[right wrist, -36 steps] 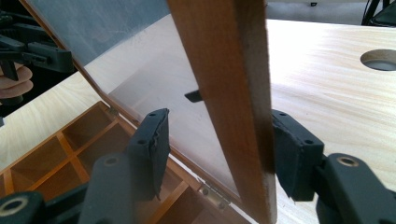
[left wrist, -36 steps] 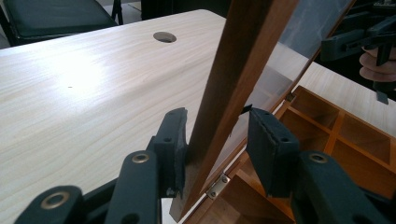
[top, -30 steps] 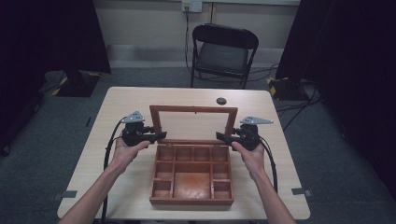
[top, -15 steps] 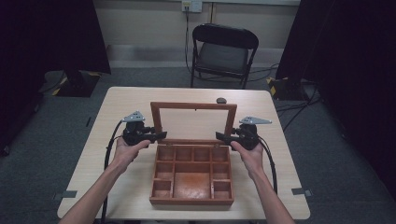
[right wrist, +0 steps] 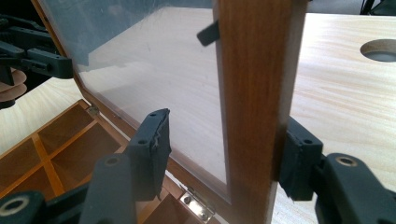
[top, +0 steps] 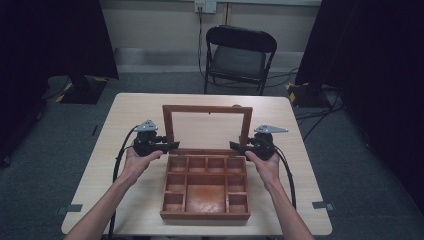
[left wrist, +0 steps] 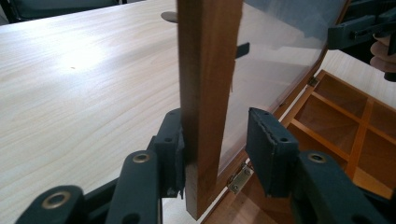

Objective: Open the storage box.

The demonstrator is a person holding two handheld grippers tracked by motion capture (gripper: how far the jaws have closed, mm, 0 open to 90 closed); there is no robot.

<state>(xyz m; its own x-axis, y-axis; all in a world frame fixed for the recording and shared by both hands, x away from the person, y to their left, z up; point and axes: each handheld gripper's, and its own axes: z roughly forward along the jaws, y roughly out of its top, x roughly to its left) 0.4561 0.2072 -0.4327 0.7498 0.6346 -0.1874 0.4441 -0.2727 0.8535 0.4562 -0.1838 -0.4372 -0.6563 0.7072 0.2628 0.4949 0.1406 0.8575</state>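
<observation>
A wooden box [top: 205, 216] with several empty compartments lies open on the table. Its glass-paned lid [top: 207, 108] stands about upright at the box's far edge. My left gripper [top: 172, 145] is open around the lid's left side rail [left wrist: 205, 93]; the outer pad touches the wood and the inner pad [left wrist: 264, 140] stands apart on the glass side. My right gripper [top: 235, 145] is open around the right side rail [right wrist: 254, 93]; the outer pad [right wrist: 294, 151] rests against it and the inner pad stands clear. Brass hinges [left wrist: 239, 179] join lid and box.
The light wooden table [top: 125, 115] has bare room left, right and behind the box. A round hole [right wrist: 380, 49] lies in the tabletop behind the lid. A black folding chair [top: 240, 55] stands beyond the far edge. Cables trail from both grippers toward the near edge.
The lid has swung up and back, its top rail now higher and farther away. Both grippers stayed at the side rails and shifted slightly back with it.
</observation>
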